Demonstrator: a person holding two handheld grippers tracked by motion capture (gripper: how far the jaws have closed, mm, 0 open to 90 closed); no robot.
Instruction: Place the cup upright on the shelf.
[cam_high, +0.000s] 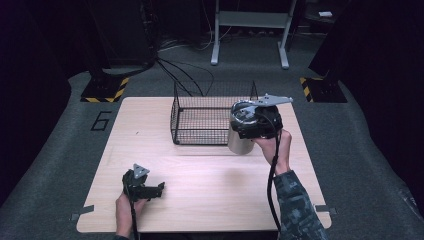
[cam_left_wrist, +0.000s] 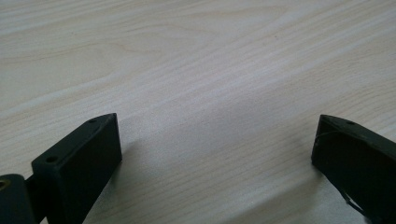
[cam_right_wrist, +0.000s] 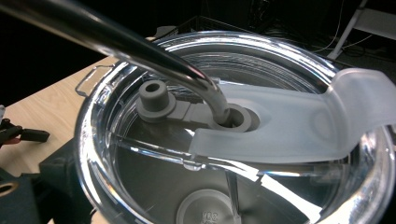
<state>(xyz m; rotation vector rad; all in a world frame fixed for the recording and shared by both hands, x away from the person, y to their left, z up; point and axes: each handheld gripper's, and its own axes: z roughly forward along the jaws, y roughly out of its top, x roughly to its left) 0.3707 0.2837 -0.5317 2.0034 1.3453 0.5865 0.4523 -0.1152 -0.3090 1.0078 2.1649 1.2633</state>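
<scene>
In the high view a pale wooden table (cam_high: 200, 200) filled the middle of the frame, with a black wire basket (cam_high: 200, 122) standing toward its upper centre. Just right of the basket, touching or nearly touching its side, stood a steel tumbler (cam_high: 240, 142), and the right gripper (cam_high: 257, 122) sat over its top, held by a hand (cam_high: 275, 147) reaching up from the lower right. The right gripper view looked down close on the tumbler's clear lid (cam_right_wrist: 233, 140), where a metal straw (cam_right_wrist: 140, 51) ran from the upper left into a grey grommet at centre, and a frosted flap (cam_right_wrist: 299, 121) curved across the right. One black jaw showed at the lower left against the lid's rim; whether the jaws clamped the tumbler could not be told. At the lower left of the high view the left gripper (cam_high: 159, 189) rested low over the table, its jaws spread wide apart with bare wood between them in the left gripper view.
</scene>
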